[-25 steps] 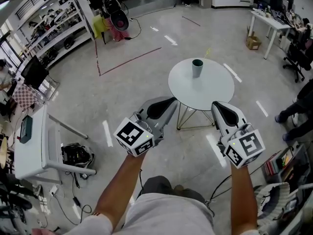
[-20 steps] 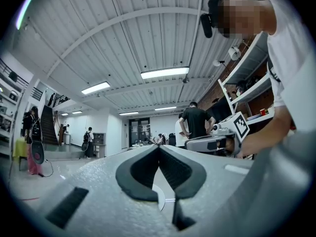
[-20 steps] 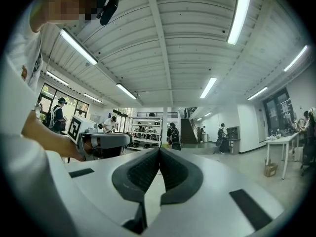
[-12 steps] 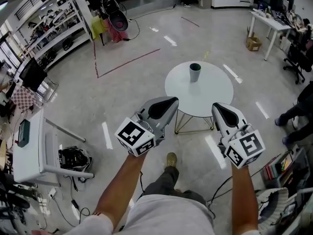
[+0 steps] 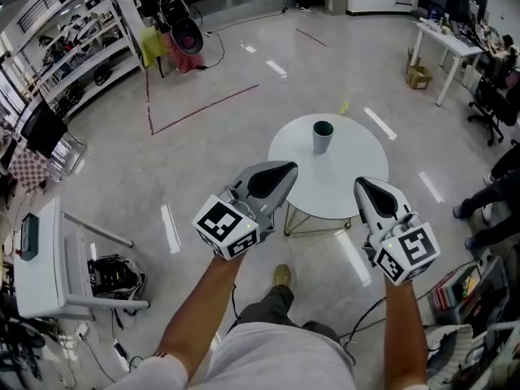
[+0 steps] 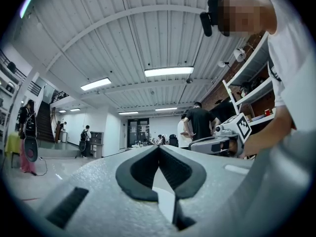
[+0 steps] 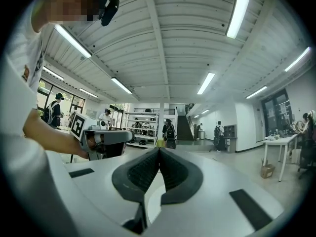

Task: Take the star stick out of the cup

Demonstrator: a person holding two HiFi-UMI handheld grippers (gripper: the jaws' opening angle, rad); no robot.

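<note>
the round bench (image 5: 357, 149) and the cup (image 5: 322, 137) on it now sit lower in the head view and nearer the two claws than a second ago, and a shoe (image 5: 283, 275) has come into sight below the bench's near edge, so the person has been walking toward it. the cup stands upright on the far half of the bench, well apart from both claws. the left claw (image 5: 283, 167) has its jaws pressed together with nothing between them, and the right claw (image 5: 363, 184) is likewise closed and empty; each gripper view shows the dark pads meeting at the tip. the step in hand looks like the approach. to do it well, one claw should probably open before it reaches the rim, come down from above along the stick's line and lift straight up, while the other could steady the cup against tipping. the star stick itself cannot be made out: the cup's mouth is only a small dark circle from here, and neither gripper view shows the cup or bench, both looking out across the room.
</note>
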